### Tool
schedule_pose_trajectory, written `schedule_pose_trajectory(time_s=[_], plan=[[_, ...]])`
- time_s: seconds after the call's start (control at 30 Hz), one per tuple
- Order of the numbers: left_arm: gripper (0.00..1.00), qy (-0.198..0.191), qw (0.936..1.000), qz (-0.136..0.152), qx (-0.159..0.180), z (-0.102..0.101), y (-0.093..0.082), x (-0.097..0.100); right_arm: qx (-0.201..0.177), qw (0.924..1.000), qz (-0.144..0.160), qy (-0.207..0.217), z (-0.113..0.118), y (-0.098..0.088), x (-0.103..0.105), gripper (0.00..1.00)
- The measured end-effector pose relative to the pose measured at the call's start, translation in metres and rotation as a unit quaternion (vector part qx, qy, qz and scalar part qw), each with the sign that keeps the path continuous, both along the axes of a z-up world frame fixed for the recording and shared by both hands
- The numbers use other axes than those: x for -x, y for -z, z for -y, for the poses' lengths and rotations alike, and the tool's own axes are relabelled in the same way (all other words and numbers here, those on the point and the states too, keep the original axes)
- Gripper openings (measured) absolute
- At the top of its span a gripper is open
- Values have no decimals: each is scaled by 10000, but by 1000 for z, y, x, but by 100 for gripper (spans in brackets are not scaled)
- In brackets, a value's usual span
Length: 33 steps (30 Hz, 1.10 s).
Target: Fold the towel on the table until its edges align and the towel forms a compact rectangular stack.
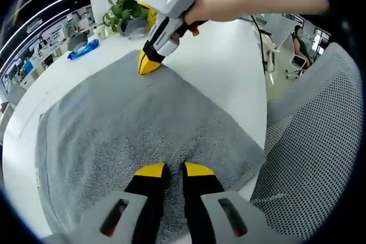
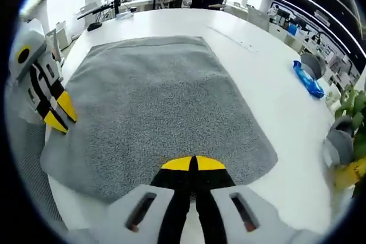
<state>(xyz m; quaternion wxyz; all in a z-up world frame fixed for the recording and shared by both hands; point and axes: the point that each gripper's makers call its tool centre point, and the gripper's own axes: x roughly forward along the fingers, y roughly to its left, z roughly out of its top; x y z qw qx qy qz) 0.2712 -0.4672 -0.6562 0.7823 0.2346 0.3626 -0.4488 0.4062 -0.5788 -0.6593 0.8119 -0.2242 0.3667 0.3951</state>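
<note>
The towel (image 1: 143, 118) is seen as grey terry cloth, matt and rough with a looped pile, while the table (image 1: 229, 72) beneath it is presented as smooth, white and faintly glossy. The tongs (image 1: 175, 170) are finished in smooth yellow and black plastic, and open woven mesh is shown on the chair back (image 1: 320, 158).

Towel (image 1: 143, 124): grey terry cloth with a looped pile and a flat-woven band near its short ends. We are seeing it lying spread flat and unfolded on the white table (image 1: 229, 72), one long edge running close along the table's edge, without visible wrinkles.
</note>
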Motion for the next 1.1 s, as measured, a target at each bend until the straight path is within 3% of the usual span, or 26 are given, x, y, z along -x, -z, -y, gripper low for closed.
schedule_pose_trajectory(time_s=[0.27, 0.4, 0.5, 0.53, 0.6, 0.7, 0.8, 0.93, 1.1], plan=[[12, -204, 9988, -334, 307, -3, -1, 5, -208, 9996, 110, 176, 8, -1, 14, 0], [11, -194, 9988, -341, 310, -2, -1, 6, -354, 9986, 165, 347, 13, -1, 21, 0], [11, -178, 9984, -424, 343, -2, -1, 7, -828, 9911, 70, 1036, 20, -3, 27, 0], [11, -177, 9981, -457, 373, -3, -1, 7, -933, 9896, 97, 1093, 21, -3, 28, 0], [11, -242, 9970, -559, 484, -3, -1, 8, -783, 9947, 264, 617, 22, -3, 34, 0], [11, -349, 9955, -686, 554, -4, -1, 9, -952, 9917, 47, 860, 24, -3, 37, 0], [9, -945, 9860, -1120, 797, -5, -2, 7, -917, 9933, 98, 696, 24, -3, 40, 0], [8, -1305, 9736, -1486, 1136, -8, -1, 5, -924, 9934, 56, 679, 27, -3, 45, 0], [8, -1322, 9733, -1518, 1100, -9, -1, 6, -924, 9935, 100, 664, 26, -4, 49, 0]])
